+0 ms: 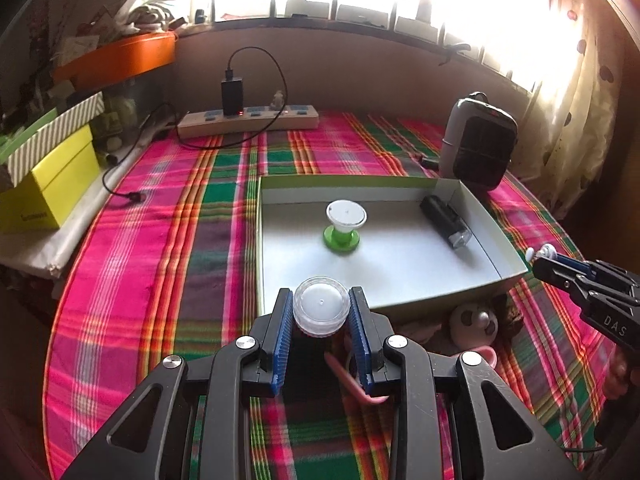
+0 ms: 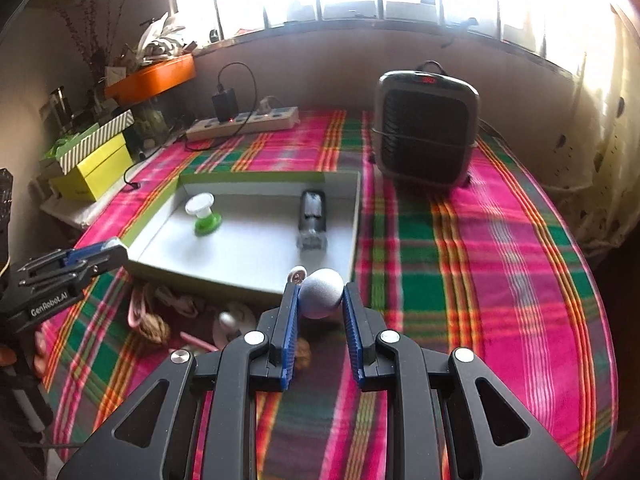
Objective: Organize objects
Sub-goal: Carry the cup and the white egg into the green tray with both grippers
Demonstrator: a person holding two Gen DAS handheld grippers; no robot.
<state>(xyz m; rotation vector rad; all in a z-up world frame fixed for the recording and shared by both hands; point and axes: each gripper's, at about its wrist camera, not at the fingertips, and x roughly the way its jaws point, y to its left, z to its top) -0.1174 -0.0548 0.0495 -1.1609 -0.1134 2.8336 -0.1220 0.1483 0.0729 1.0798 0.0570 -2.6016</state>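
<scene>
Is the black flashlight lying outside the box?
No. The black flashlight lies inside the box, against its right wall, near the green-based jar.

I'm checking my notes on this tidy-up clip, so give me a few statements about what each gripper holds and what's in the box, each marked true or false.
1. The left gripper is shut on a clear round plastic jar. True.
2. The shallow open cardboard box holds nothing. False: a green-based white-topped spool-shaped object and a black cylindrical torch lie in it.
3. The right gripper holds a grey ball-shaped object. True.
4. The dark portable heater stands inside the box. False: it stands on the plaid cloth beyond the box.
</scene>
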